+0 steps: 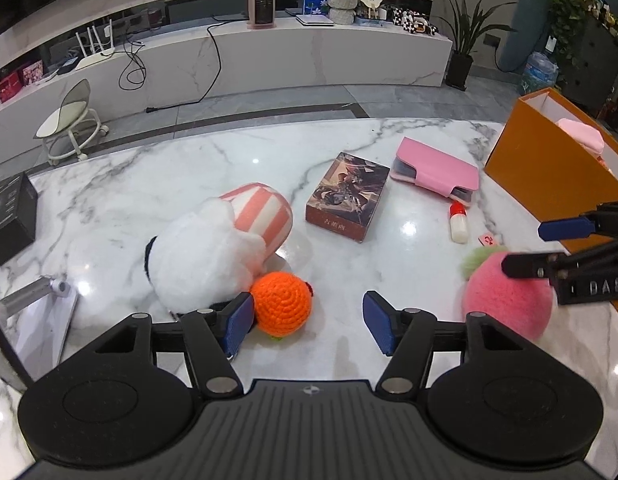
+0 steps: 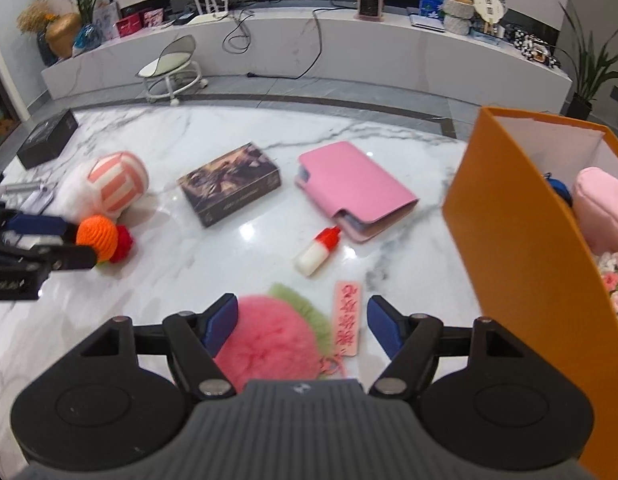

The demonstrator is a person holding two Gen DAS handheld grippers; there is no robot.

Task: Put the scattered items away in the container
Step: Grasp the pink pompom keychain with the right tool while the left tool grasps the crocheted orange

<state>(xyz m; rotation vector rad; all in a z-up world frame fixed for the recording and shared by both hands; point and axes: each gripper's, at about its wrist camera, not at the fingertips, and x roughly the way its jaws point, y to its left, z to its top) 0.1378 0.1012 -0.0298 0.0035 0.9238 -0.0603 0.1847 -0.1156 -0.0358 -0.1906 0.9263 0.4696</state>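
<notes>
My left gripper (image 1: 307, 322) is open low over the marble table (image 1: 181, 184); an orange crocheted ball (image 1: 283, 302) lies against its left finger. My right gripper (image 2: 303, 324) is open around a pink fluffy pompom (image 2: 269, 340) with a green tuft and a pink tag (image 2: 346, 316); the pompom also shows in the left wrist view (image 1: 505, 300). The orange container box (image 2: 521, 256) stands at the right, holding a pink pouch (image 2: 603, 208). Scattered on the table are a striped plush (image 1: 229, 236), a dark box (image 1: 347, 196), a pink wallet (image 1: 437, 172) and a small red-capped bottle (image 1: 457, 222).
A black box (image 1: 11, 216) and a metal stand (image 1: 37, 292) lie at the table's left edge. Beyond the table are a white stool (image 1: 71, 120) and a long marble TV bench (image 1: 309, 52) with a heater, router and cables.
</notes>
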